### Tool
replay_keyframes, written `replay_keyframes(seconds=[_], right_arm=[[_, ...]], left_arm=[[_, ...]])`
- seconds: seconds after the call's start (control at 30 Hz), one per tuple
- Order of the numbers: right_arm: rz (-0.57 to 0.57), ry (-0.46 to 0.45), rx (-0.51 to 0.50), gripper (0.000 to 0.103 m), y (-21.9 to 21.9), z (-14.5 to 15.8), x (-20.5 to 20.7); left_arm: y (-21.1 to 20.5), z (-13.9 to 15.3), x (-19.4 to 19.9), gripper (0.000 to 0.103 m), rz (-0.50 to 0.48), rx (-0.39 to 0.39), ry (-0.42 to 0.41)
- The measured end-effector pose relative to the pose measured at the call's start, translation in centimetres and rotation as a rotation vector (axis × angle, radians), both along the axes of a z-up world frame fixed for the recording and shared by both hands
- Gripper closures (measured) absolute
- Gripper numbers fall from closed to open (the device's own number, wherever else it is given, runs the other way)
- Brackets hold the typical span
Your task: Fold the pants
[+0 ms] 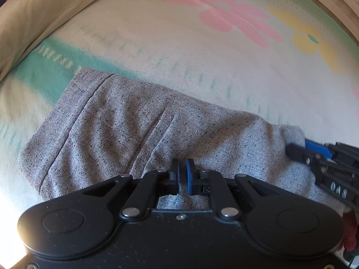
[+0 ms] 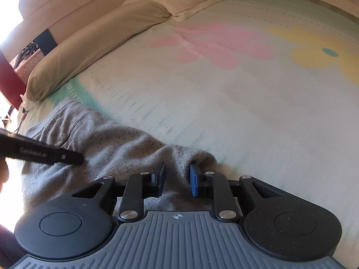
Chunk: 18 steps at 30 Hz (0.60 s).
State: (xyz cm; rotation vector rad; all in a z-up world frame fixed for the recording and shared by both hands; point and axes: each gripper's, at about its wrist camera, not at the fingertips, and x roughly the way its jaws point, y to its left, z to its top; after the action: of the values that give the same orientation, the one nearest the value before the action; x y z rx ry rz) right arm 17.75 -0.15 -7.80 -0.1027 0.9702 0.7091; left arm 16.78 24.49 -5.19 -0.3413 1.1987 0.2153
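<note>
Grey speckled pants [image 1: 112,123] lie crumpled on a flowered blanket [image 1: 202,56], with the waistband end at the far left. My left gripper [image 1: 182,172] points steeply down onto the cloth; its blue pads stand close together, pinching a thin fold. In the right wrist view, my right gripper [image 2: 177,177] has a thicker ridge of the pants [image 2: 101,139] filling the gap between its pads. The right gripper [image 1: 298,148] also shows at the right edge of the left wrist view, at the bunched end of the cloth. A left gripper finger [image 2: 67,157] reaches in from the left.
Beige pillows [image 2: 89,40] lie along the far left side of the bed. The blanket [image 2: 246,89] with pink and yellow flowers stretches wide beyond the pants. A wooden bed edge [image 1: 336,0] runs along the far right. A red object [image 2: 9,78] stands beside the bed at left.
</note>
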Motion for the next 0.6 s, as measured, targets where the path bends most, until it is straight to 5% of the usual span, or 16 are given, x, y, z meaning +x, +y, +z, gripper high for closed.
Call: replay_keyframes(seconds=[0.13, 0.2, 0.27, 0.37, 0.43, 0.6], right_arm=[[-0.040, 0.091, 0.051, 0.082, -0.4, -1.3, 2.0], [-0.030, 0.108, 0.079, 0.100, -0.5, -1.2, 2.0], [-0.047, 0.094, 0.123, 0.101, -0.6, -0.1, 2.2], [-0.132, 0.034, 0.251, 0.101, -1.5, 2.9, 4.0], [-0.141, 0.031, 0.222, 0.101, -1.0, 2.8, 5.1], [-0.128, 0.071, 0.048, 0.094, 0.6, -1.0, 5.9]], left_arm=[[0.0, -0.1, 0.0, 0.086, -0.005, 0.003, -0.002], [0.0, -0.1, -0.1, 0.086, -0.006, 0.002, -0.006], [0.0, 0.2, -0.3, 0.086, -0.001, 0.022, -0.019], [-0.2, 1.0, -0.6, 0.085, 0.011, 0.201, -0.064], [0.5, 1.1, -0.6, 0.086, 0.039, 0.240, -0.065], [2.2, 1.1, -0.5, 0.085, 0.104, 0.196, -0.061]])
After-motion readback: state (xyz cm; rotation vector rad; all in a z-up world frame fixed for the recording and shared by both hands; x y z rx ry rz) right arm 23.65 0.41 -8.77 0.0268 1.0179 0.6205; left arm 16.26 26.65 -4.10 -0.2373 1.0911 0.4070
